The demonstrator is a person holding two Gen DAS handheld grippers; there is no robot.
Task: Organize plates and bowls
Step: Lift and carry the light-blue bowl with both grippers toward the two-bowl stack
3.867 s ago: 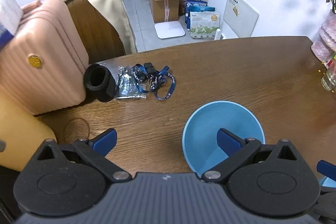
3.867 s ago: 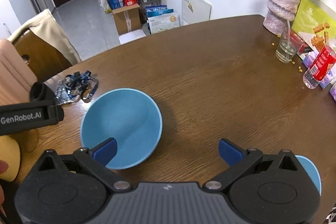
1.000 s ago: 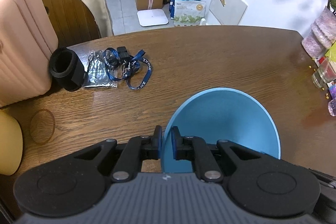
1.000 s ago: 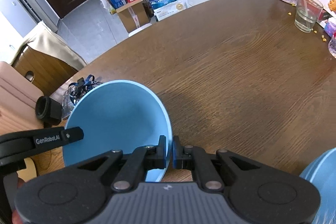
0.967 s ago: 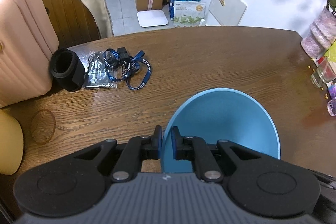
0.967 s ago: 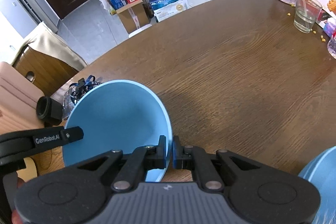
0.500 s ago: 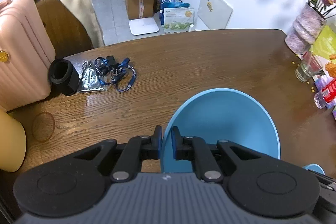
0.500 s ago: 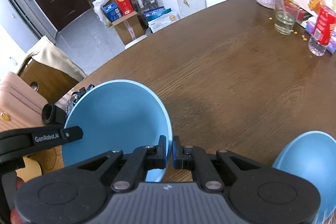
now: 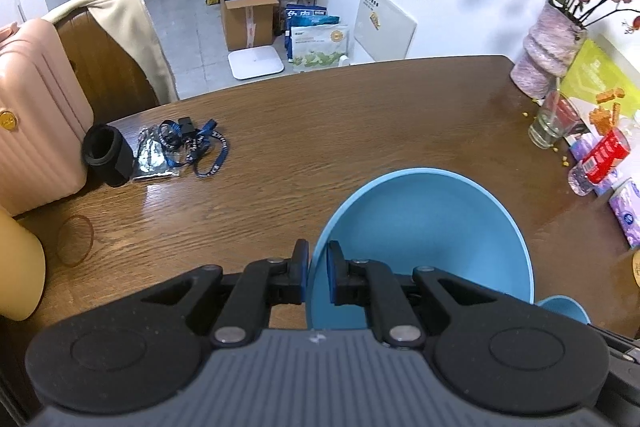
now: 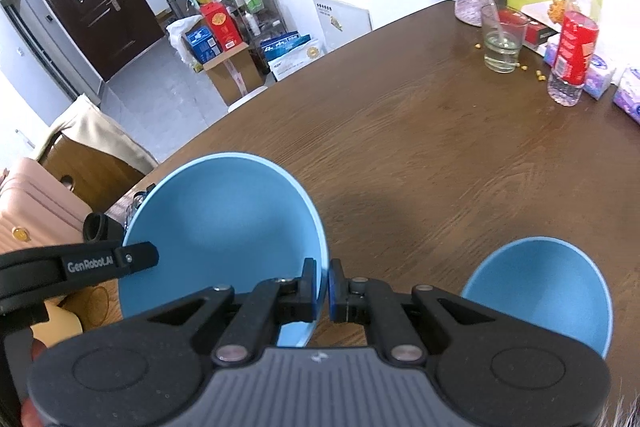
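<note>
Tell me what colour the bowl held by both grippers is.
Light blue, inside and rim; the bowl shows best in the right wrist view.

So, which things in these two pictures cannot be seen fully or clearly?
- Second blue bowl, left wrist view: mostly hidden behind the left hand-held gripper.
- Held blue bowl, right wrist view: near rim covered by the right hand-held gripper.
- Yellow object, left wrist view: cut off by the edge.
</note>
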